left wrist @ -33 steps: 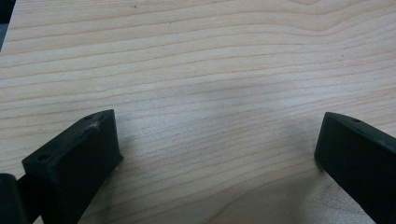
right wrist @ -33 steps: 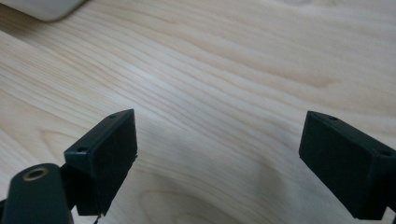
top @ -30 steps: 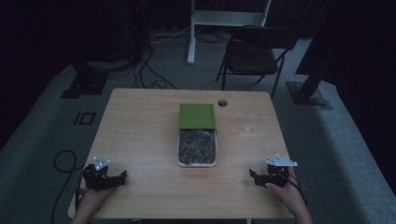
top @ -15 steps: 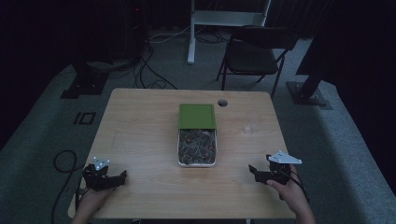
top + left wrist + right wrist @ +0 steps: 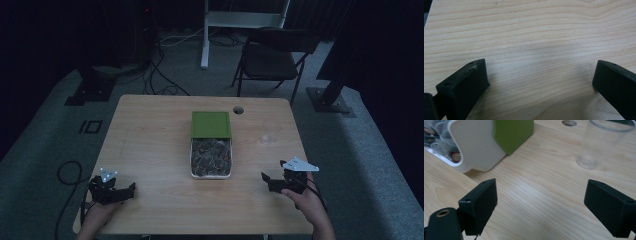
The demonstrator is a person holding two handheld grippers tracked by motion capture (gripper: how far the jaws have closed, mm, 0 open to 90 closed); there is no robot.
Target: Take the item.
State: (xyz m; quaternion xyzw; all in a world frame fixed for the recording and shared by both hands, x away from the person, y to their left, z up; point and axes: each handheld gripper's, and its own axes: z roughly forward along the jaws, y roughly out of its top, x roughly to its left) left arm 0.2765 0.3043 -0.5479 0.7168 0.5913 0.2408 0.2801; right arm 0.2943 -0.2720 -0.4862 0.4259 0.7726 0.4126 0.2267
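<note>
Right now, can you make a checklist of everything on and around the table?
Surface: wooden table, bare wood, a round hole near the far edge.
Job's things: white box with small packets inside, its green lid slid back; clear plastic cup, upright, apart from the box.
Clutter: nothing seen.
Grippers: left gripper open over bare wood; right gripper open, holding nothing, facing the cup.
Cables: black cable loops on the floor at the left.
Surroundings: folding chair and dark carpet beyond the table.

A light wooden table (image 5: 150,145) fills the frame's centre, bearing a white tray (image 5: 210,173) with green lid (image 5: 210,124) mid-frame, a clear plastic cup (image 5: 267,132) to its right.
</note>
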